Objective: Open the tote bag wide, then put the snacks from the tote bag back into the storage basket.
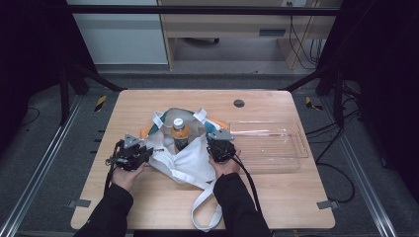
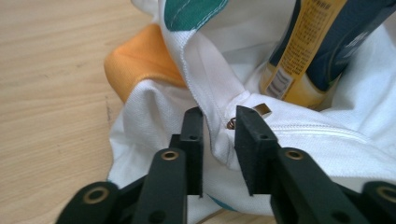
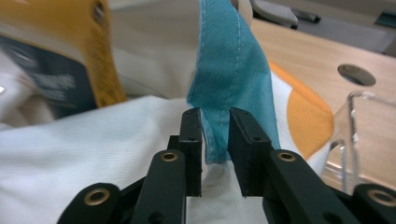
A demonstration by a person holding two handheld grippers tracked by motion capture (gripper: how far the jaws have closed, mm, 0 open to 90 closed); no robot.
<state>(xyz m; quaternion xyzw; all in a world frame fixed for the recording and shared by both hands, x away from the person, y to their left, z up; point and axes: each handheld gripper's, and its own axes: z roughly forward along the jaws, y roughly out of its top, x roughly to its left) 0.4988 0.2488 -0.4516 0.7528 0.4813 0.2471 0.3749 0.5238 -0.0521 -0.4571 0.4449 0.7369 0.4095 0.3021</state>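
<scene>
White bag (image 2: 154,98) cloth lies between both claws' parted jaws.

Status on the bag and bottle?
Both tongs, left and right, open, straddling bag edges. Bottle upright in bag. Clear tray right, apart.

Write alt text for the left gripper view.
The left gripper stands with its two black jaws slightly apart around a fold of a white cloth bag, beside a small metal snap. A yellow and dark blue bottle stands in the bag, on a wooden table.
</scene>
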